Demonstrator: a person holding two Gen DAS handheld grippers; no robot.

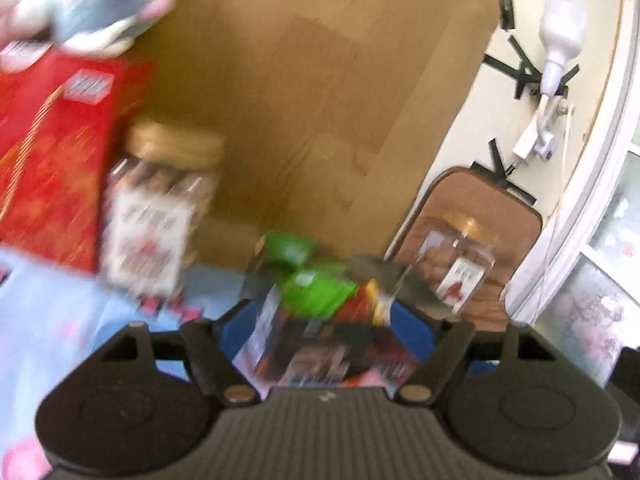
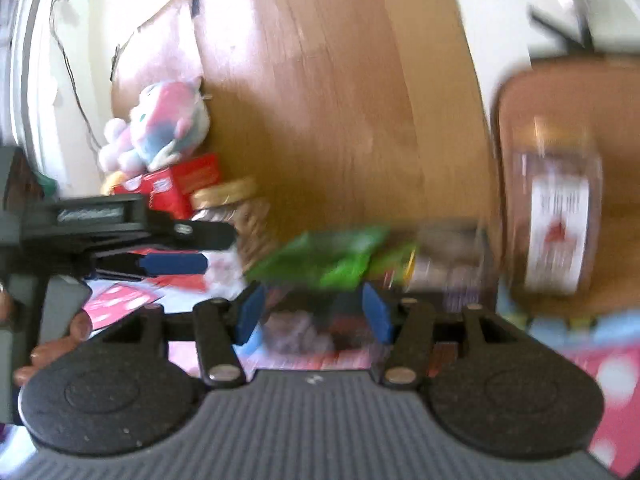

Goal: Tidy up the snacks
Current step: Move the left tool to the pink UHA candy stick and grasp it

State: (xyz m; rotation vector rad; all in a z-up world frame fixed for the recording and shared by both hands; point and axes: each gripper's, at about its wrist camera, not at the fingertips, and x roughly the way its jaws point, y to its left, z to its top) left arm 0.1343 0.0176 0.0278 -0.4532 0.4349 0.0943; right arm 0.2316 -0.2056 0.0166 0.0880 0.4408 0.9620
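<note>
red box (image 1: pixel 52 152), jar (image 1: pixel 156 208), green packets (image 1: pixel 308 280)

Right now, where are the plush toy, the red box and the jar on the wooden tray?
plush toy (image 2: pixel 160 128): right wrist view, on its pink and blue body.
red box (image 1: pixel 52 160): left wrist view, on its front face.
jar on the wooden tray (image 1: pixel 460 268): left wrist view, on its white label.

Ahead of the left gripper (image 1: pixel 326 320), a heap of green snack packets (image 1: pixel 308 276) blocks twelve o'clock. At ten o'clock a gold-lidded jar (image 1: pixel 160 208) and a red box (image 1: pixel 52 156) stand close together. At two o'clock a second jar (image 1: pixel 460 264) sits on a wooden tray (image 1: pixel 516 216). Between the jars, the brown board (image 1: pixel 312 100) behind shows bare. In the right wrist view, the left gripper (image 2: pixel 176 264) crosses at nine o'clock.
</note>
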